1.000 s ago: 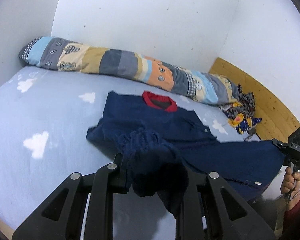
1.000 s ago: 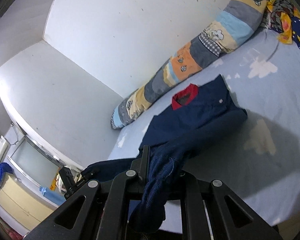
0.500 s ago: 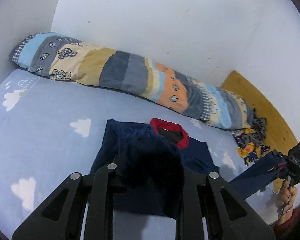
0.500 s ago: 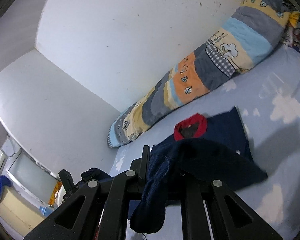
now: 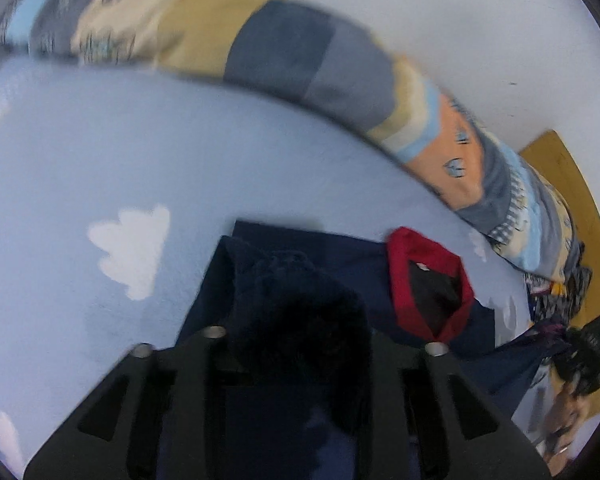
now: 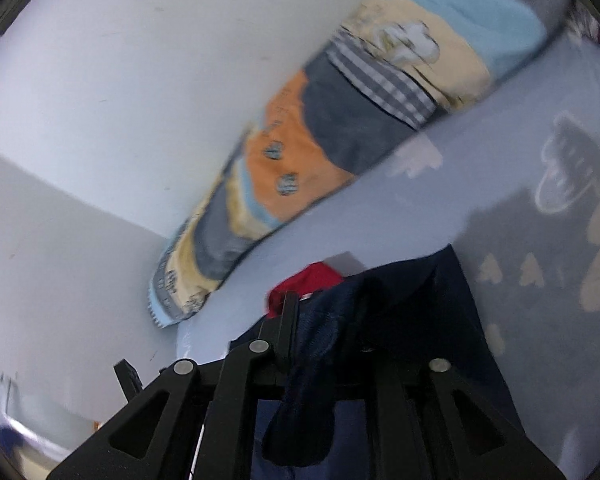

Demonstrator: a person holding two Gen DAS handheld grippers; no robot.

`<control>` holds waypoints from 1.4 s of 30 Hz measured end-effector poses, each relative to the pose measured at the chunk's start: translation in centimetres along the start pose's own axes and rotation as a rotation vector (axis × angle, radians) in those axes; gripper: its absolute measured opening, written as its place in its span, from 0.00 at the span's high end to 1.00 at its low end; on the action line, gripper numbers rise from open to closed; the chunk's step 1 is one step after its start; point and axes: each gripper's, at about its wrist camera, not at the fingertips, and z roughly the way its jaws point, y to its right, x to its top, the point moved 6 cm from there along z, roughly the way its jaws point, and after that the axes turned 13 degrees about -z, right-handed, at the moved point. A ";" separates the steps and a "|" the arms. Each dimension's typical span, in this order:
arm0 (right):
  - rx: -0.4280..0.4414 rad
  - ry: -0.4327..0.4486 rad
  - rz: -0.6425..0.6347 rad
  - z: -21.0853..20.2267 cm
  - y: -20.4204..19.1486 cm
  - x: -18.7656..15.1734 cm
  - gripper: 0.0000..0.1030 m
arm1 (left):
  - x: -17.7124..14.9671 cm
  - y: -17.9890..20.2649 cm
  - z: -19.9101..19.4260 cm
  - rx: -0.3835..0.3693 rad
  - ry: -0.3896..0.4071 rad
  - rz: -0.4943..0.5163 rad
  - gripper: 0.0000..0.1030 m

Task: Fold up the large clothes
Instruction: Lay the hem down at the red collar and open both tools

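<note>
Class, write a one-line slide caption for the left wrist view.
Left gripper, jaws just opening, carries navy sweater hem toward its red collar on the cloud-print bed sheet.

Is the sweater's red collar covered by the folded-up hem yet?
No, in the left wrist view the red collar lies fully exposed on the navy sweater, beside the bunched hem in the left gripper.

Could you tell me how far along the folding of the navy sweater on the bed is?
Done: the sweater lies on the bed, its bottom edge carried up close to the red collar. In hand: the left gripper and right gripper each have knit fabric between jaws that have just been opening. Left: letting go, flattening the fold, and any further folds.
</note>
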 end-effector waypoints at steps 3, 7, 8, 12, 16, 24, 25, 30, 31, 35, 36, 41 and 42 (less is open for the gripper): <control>-0.033 -0.034 0.087 2.9 2.9 -0.1 0.72 | 0.9 -1.6 2.5 -0.028 -0.076 -0.118 0.54; -0.036 -0.041 0.211 4.7 6.4 0.5 0.45 | 1.9 -2.5 3.3 -0.087 -0.122 -0.207 0.51; -0.015 -0.024 0.236 4.7 6.9 0.8 0.45 | 2.0 -2.5 3.3 -0.103 -0.122 -0.211 0.51; 0.025 -0.007 0.242 4.0 7.1 1.4 0.46 | 2.7 -2.2 3.2 -0.194 -0.165 -0.225 0.45; 0.026 0.001 0.173 3.6 5.7 1.5 0.45 | 3.8 -2.9 2.7 -0.340 -0.247 -0.344 0.37; 0.170 0.053 0.250 2.6 4.9 0.9 0.39 | 5.9 -4.1 -2.5 -0.569 -0.134 -0.424 0.33; 0.163 0.065 0.229 2.4 4.5 1.0 0.39 | 5.9 -3.9 -3.2 -0.563 -0.109 -0.402 0.33; 0.109 0.089 -0.004 2.5 0.5 0.9 0.39 | 3.2 1.5 -5.9 -0.488 -0.023 -0.048 0.32; 0.108 0.058 -0.038 3.4 -0.2 0.5 0.40 | 1.7 3.2 -5.4 -0.433 -0.013 0.060 0.32; 0.041 -0.072 -0.161 8.4 -1.5 -2.0 0.45 | -2.7 5.4 -1.2 -0.244 0.020 0.275 0.32; 0.004 -0.099 -0.194 9.6 -1.3 -2.8 0.49 | -3.3 5.0 0.0 -0.201 0.020 0.296 0.32; -0.180 -0.168 -0.232 12.0 3.0 -4.4 0.66 | -4.0 0.6 4.8 0.100 0.097 0.367 0.32; -0.204 -0.165 -0.233 11.9 3.7 -4.4 0.80 | -4.1 0.0 4.8 0.123 0.116 0.368 0.31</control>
